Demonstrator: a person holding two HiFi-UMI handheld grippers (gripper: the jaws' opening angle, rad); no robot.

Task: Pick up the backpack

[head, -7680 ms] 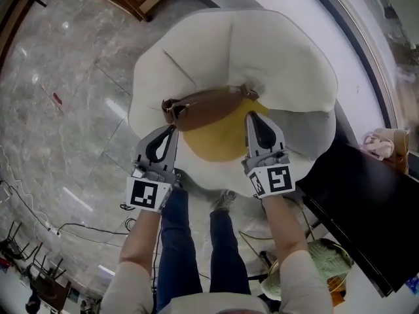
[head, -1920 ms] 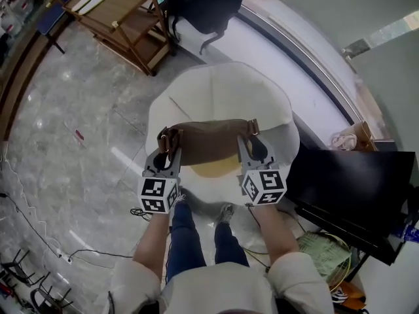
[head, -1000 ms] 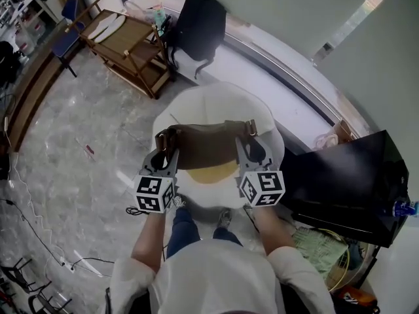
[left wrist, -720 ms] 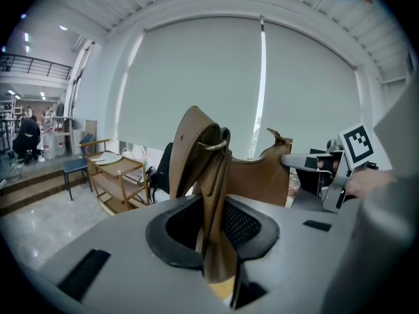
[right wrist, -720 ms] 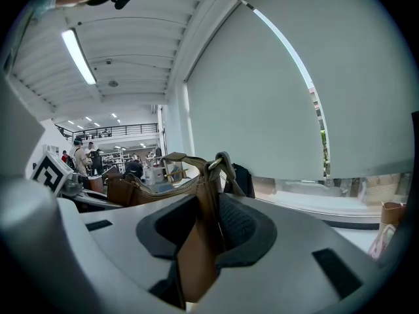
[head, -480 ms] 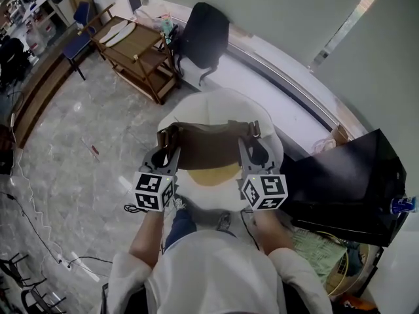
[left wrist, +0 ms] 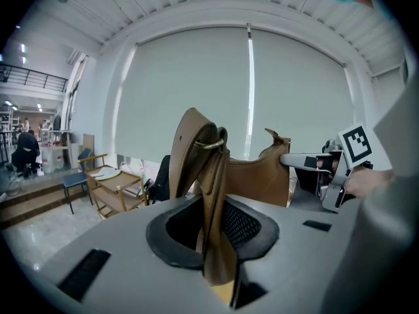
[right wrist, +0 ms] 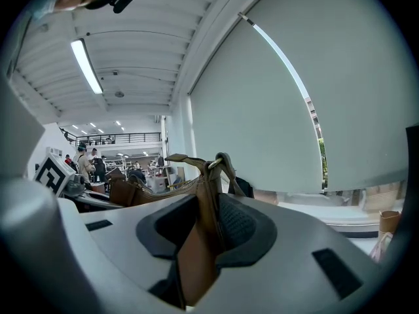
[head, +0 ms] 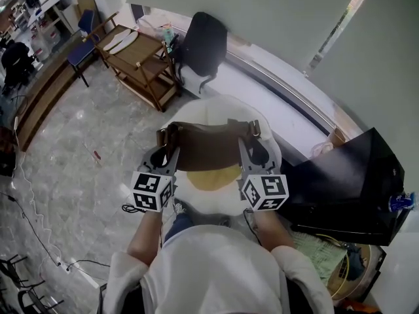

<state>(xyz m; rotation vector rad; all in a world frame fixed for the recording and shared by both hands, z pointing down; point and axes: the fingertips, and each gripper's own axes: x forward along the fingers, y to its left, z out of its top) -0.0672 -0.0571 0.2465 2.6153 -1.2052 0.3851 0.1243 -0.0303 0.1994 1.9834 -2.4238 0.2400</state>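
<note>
A brown leather backpack hangs stretched between my two grippers, clear above a white round chair and its yellow cushion. My left gripper is shut on the bag's left end, where the strap and metal ring rise out of the jaws. My right gripper is shut on the right end; brown leather is pinched between its pads. In the left gripper view, the bag's body runs across to the right gripper.
A black bag leans on the white window ledge behind the chair. A wooden cart stands at the back left beside a blue chair. A black cabinet stands at the right. Cables lie on the marble floor.
Both grippers have risen with the brown backpack held between them. The white chair and floor now lie further below, and more of the room shows.
</note>
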